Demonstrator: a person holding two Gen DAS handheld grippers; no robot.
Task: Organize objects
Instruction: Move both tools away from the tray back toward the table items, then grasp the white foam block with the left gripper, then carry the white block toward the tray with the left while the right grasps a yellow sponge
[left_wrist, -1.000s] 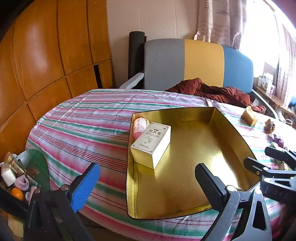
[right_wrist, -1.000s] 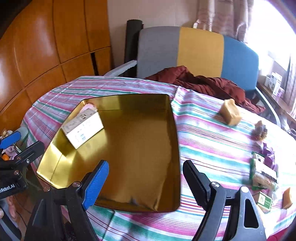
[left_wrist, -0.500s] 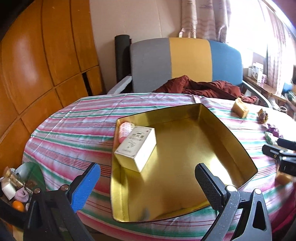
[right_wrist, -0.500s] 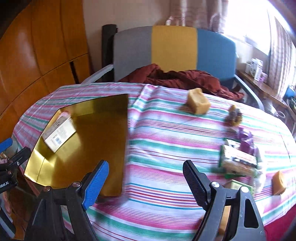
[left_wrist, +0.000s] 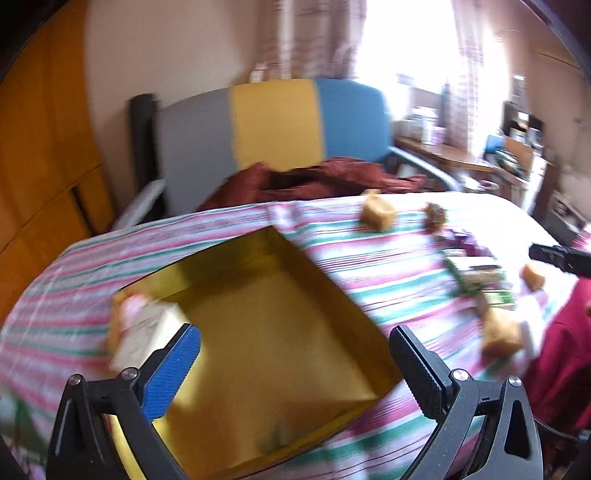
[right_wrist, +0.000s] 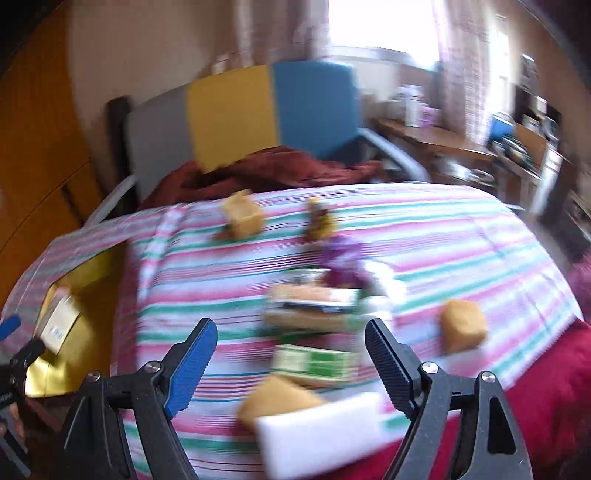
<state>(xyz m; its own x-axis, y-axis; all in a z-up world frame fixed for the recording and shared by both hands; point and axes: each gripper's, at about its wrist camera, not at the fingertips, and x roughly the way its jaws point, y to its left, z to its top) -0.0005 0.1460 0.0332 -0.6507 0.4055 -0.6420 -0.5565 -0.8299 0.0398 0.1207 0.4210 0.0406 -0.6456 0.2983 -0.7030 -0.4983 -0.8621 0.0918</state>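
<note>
The step in hand is judged to be the reach for the next object. A gold tray (left_wrist: 280, 332) is seen on the striped tablecloth (right_wrist: 443, 236), and a white box (left_wrist: 147, 332) is already lying in its left corner, with something pink just behind it, too blurred to be named. The other objects are not yet collected. In the right wrist view a green-and-white box (right_wrist: 314, 363) is seen between the fingers of the right gripper (right_wrist: 291, 365), but beyond their tips. A white block (right_wrist: 325, 432) and a tan block (right_wrist: 277, 398) are lying nearer to the camera, touching each other, and a flat packet (right_wrist: 314, 306) is lying farther away. Another tan block (right_wrist: 463, 325) is placed to the right, apart from this group.

The right gripper is held wide open, and nothing is held or touched by it. The left gripper (left_wrist: 295, 369) is also opened wide and is empty; it is held above the near part of the tray. Both views are blurred.

For the next move, it is judged that the right gripper should be lowered over one object only, most likely the green-and-white box, and closed across its narrow sides. Care is needed, because the objects are crowded and a neighbour could be pushed or caught together with it.
</note>
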